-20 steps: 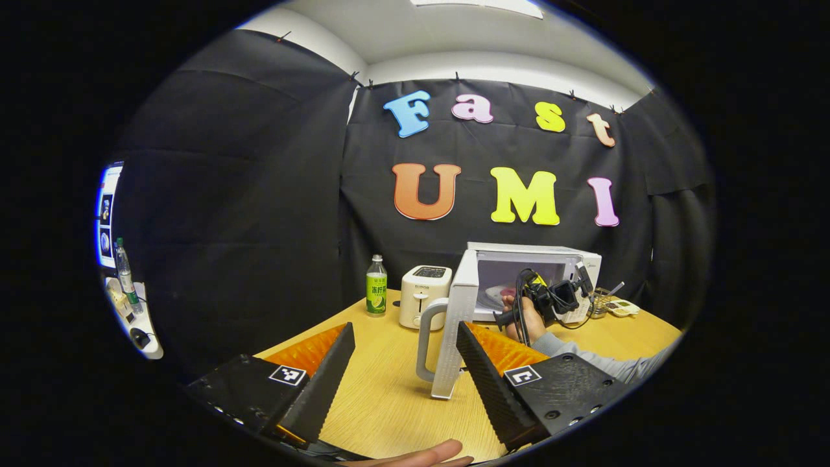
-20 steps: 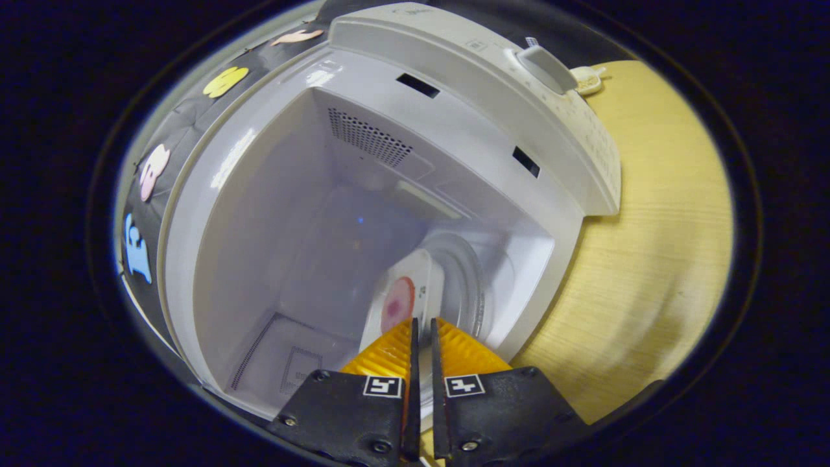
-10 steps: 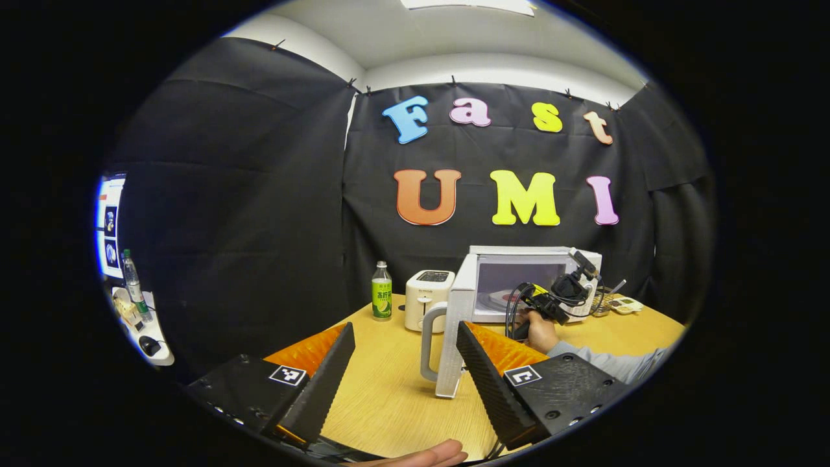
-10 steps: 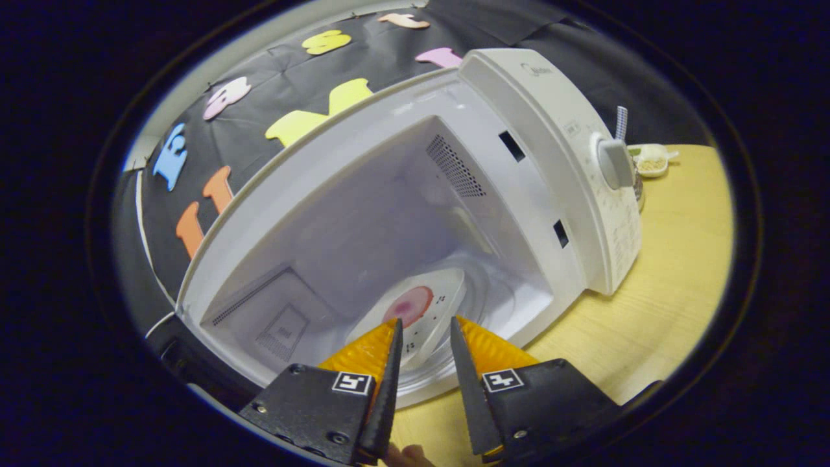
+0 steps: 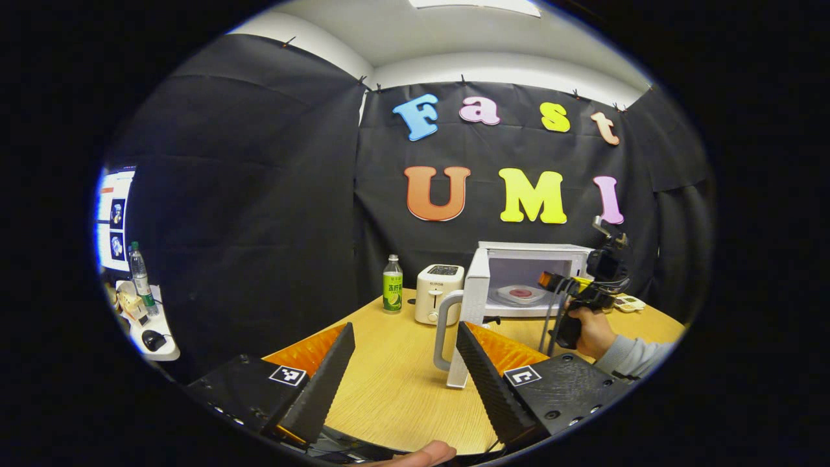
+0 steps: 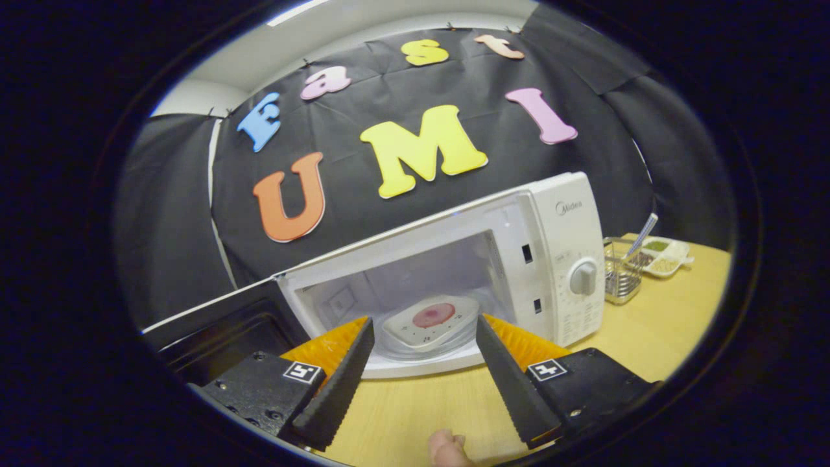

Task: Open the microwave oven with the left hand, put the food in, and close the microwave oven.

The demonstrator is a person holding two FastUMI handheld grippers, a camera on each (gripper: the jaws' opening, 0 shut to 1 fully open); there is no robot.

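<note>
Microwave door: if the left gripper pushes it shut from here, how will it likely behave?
The microwave door stands wide open and looks like a rigid slab, so it should swing, not flex. Its looped handle gives the open left gripper an easy contact. The microwave looks bulky, so it probably won't slide.

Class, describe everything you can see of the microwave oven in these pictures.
The microwave oven is a white box, seemingly plastic, standing on the wooden table before the black cloth wall. Its door, with a pale loop handle, is swung wide open. A round dial sits on its control panel. Inside, a white plate of food rests on the turntable. Neither tongs touch it.
</note>
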